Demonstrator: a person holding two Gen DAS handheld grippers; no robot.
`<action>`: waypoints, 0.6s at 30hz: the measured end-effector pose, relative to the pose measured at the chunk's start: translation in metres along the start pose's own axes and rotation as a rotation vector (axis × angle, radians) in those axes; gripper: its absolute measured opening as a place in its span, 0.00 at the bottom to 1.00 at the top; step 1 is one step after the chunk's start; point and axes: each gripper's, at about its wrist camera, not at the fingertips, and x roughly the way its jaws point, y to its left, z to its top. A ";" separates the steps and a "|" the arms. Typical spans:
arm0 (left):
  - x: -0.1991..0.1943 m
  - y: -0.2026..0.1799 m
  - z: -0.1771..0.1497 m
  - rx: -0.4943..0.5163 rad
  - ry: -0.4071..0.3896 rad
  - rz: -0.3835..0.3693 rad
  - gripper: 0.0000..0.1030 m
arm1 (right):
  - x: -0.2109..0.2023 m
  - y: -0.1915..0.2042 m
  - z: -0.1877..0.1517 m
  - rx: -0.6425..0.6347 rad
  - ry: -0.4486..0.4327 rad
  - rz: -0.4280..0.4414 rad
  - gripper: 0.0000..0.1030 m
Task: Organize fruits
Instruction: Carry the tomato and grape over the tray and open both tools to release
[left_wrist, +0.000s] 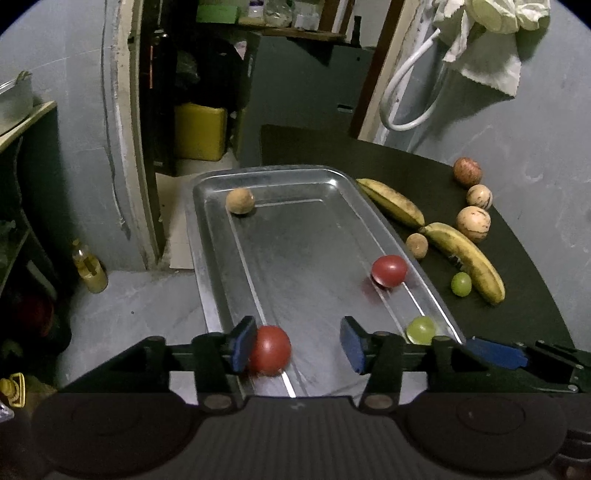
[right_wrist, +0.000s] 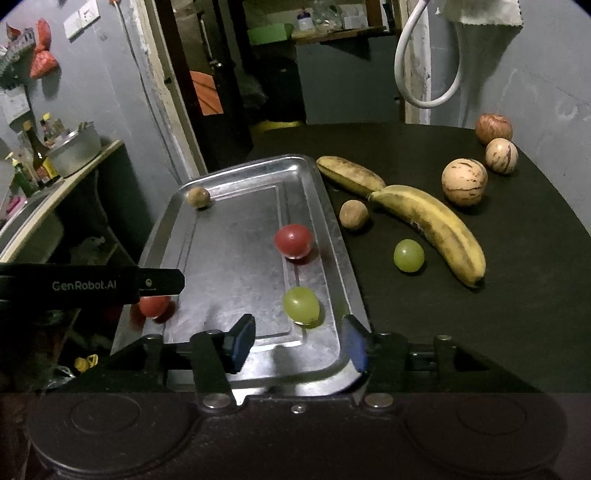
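A steel tray (right_wrist: 332, 236) lies on the dark bench (right_wrist: 480, 314), its left part jutting past the bench edge. The left hand-held gripper (left_wrist: 297, 343) hangs over the tray's near end with its fingers apart; a red tomato (left_wrist: 269, 350) sits on the tray touching the left pad (left_wrist: 242, 345), well clear of the other pad. The right hand-held gripper (right_wrist: 299, 341) is also spread wide and holds nothing, low over the tray's near right corner, just behind a green grape (right_wrist: 301, 305). A second tomato (right_wrist: 293, 240) and a brown fruit (right_wrist: 198, 196) also lie in the tray. On the bench to the right lie two bananas (right_wrist: 432, 225), another grape (right_wrist: 408, 255), a brown fruit, two striped pale melons (right_wrist: 464, 181) and an apple (right_wrist: 493, 128).
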 end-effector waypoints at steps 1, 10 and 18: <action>-0.003 -0.001 -0.002 -0.005 -0.008 0.003 0.62 | -0.003 -0.002 -0.001 -0.003 -0.003 0.005 0.59; -0.035 -0.005 -0.015 -0.069 -0.062 0.066 0.99 | -0.028 -0.019 -0.008 -0.023 -0.017 0.065 0.92; -0.059 -0.003 -0.034 -0.103 -0.052 0.097 1.00 | -0.048 -0.036 -0.018 -0.003 -0.027 0.068 0.99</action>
